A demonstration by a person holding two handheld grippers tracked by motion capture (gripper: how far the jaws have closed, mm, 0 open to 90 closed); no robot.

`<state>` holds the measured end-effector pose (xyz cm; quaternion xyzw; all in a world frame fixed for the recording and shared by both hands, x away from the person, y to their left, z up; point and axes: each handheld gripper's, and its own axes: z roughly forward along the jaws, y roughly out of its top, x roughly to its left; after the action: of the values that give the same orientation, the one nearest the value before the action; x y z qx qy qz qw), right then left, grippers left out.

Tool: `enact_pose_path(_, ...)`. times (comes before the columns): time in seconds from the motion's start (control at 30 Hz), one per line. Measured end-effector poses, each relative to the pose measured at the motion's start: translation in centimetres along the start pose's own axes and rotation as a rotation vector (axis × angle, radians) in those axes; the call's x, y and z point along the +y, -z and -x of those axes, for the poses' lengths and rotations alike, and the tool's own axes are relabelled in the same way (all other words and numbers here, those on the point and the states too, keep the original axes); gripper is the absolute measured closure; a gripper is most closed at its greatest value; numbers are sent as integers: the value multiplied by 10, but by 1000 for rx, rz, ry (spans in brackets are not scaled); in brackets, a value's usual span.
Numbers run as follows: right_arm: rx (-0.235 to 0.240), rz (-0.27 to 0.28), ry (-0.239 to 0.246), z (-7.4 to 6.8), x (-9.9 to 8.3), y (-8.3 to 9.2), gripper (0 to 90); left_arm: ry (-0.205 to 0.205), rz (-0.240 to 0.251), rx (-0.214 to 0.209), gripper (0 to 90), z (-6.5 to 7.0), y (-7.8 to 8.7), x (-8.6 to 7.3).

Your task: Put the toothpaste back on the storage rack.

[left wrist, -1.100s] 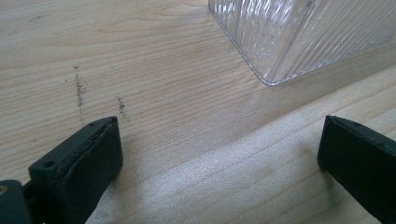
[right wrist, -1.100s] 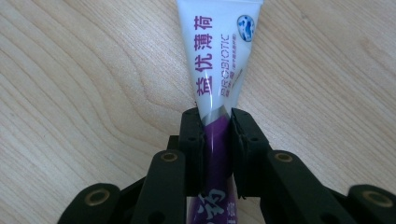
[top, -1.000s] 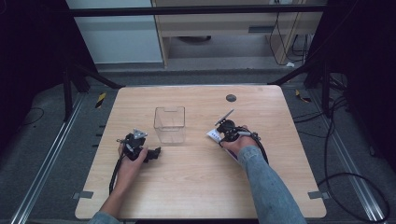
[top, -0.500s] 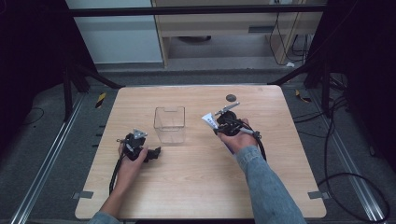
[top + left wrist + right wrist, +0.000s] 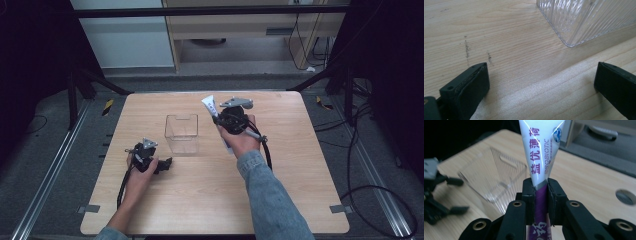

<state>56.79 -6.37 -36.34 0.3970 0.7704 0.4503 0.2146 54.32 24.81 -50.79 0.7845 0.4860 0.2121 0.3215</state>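
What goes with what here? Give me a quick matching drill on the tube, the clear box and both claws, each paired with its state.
Things:
1. toothpaste tube
2. clear plastic box
3. left claw
4. right claw

States:
A. open, resting low on the wooden table
B. clamped shut on a thing
C. lifted off the table, white crimped end pointing up
D. standing empty mid-table

Pairs: 1-C, 2-D, 3-A, 4-B

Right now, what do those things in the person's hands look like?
Each hand carries a black tool: the left tool and right tool each have two flat black jaws, a small grey three-cornered plate on top and a trailing black cable. The right arm wears a blue-grey denim sleeve.
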Motion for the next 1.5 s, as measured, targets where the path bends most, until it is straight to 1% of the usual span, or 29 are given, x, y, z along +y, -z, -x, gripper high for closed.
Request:
enact_pose_path(0.07, 9, 45, -4, -6, 10, -1, 779, 0, 0, 0, 0, 0, 0, 0)
enact_pose_path(0.13, 28, 71, -5, -10, 19, -1, 779, -1, 0, 0, 0, 0, 0, 0)
enact_pose_path(0.17, 32, 77, -7, -11, 23, -1, 779, 3, 4, 1, 0, 0, 0, 0)
enact_pose_path(0.2, 32, 96, -3, -12, 29, -1, 779, 2, 3, 0, 0, 0, 0, 0)
enact_pose_path(0.27, 38, 123, -10, -15, 37, -1, 779, 2, 3, 1, 0, 0, 0, 0)
enact_pose_path(0.37, 41, 155, -16, -20, 46, -3, 779, -1, 2, 0, 0, 0, 0, 0)
enact_pose_path(0.4, 47, 170, -12, -23, 49, -4, 779, -2, 2, 0, 0, 0, 0, 0)
enact_pose_path(0.5, 59, 192, -2, -28, 57, -7, 779, 2, 5, 0, 0, 0, 0, 0)
enact_pose_path(0.53, 59, 206, 4, -30, 61, -8, 779, 2, 5, 0, 0, 0, 0, 0)
enact_pose_path(0.6, 57, 230, 0, -32, 67, -11, 779, 2, 5, 0, 0, 0, 0, 0)
enact_pose_path(0.7, 53, 250, -2, -36, 75, -16, 779, -1, 4, 2, 0, 0, 0, 0)
enact_pose_path(0.77, 56, 265, -1, -38, 78, -19, 779, 0, 5, 2, 0, 0, 0, 0)
enact_pose_path(0.87, 58, 301, 25, -44, 82, -25, 779, 0, 5, 2, 0, 0, 0, 0)
enact_pose_path(0.97, 52, 321, 34, -48, 84, -30, 778, 0, 5, 1, 0, 0, 0, 0)
enact_pose_path(1.07, 64, 335, 7, -49, 85, -37, 779, 1, 6, 1, 0, 0, 0, 0)
enact_pose_path(1.13, 59, 338, -1, -49, 83, -41, 778, 0, 5, 1, 0, 0, 0, 0)
enact_pose_path(1.2, 65, 342, -19, -48, 82, -44, 778, 0, 5, 1, 0, 0, 0, 0)
enact_pose_path(1.33, 70, 343, -29, -49, 78, -52, 778, 0, 4, 2, 0, 0, 0, 0)
enact_pose_path(1.4, 72, 348, -49, -48, 76, -55, 778, 4, 5, 4, 0, 0, -1, 0)
enact_pose_path(1.5, 69, 360, -50, -49, 74, -57, 778, 6, 4, 8, 0, 0, -1, 1)
